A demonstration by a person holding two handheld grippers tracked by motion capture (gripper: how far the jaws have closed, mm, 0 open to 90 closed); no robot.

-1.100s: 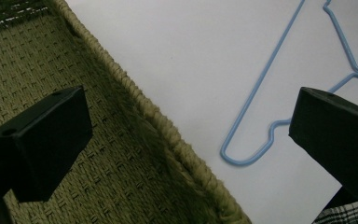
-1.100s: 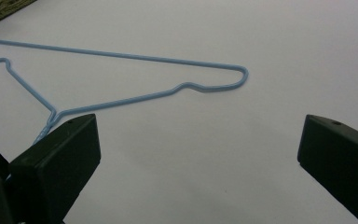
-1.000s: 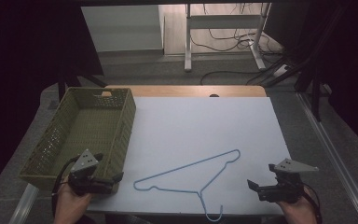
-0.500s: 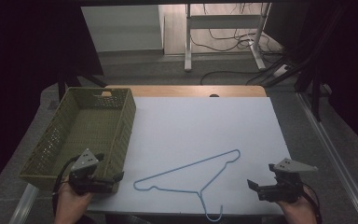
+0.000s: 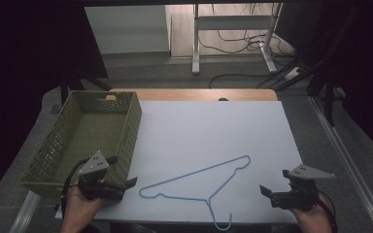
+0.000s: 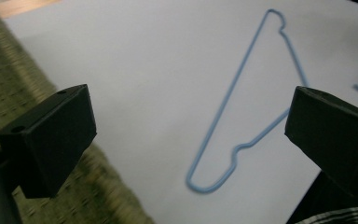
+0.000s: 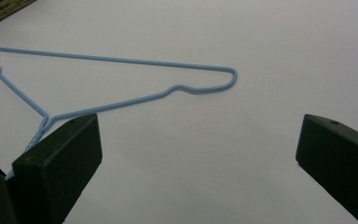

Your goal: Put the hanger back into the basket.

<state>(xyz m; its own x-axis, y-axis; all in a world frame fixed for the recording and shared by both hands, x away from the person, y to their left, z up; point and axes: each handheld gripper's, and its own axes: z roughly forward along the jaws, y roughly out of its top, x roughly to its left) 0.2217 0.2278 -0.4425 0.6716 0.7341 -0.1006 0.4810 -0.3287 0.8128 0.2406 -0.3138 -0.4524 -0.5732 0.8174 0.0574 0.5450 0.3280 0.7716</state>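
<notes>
Hanger (image 5: 201, 182) flat near table's front edge, unmoved (so no pickup started); left gripper (image 5: 128, 183) and right gripper (image 5: 264, 190) both wide open, empty.

- one blue wire hanger (image 5: 199, 182), flat on the white sheet (image 5: 209, 131), just right of the basket
- one green woven basket (image 5: 85, 136), on the sheet's left edge
- my two grippers: left gripper (image 5: 128, 183) by the basket's near corner, right gripper (image 5: 264, 191) right of the hanger
</notes>
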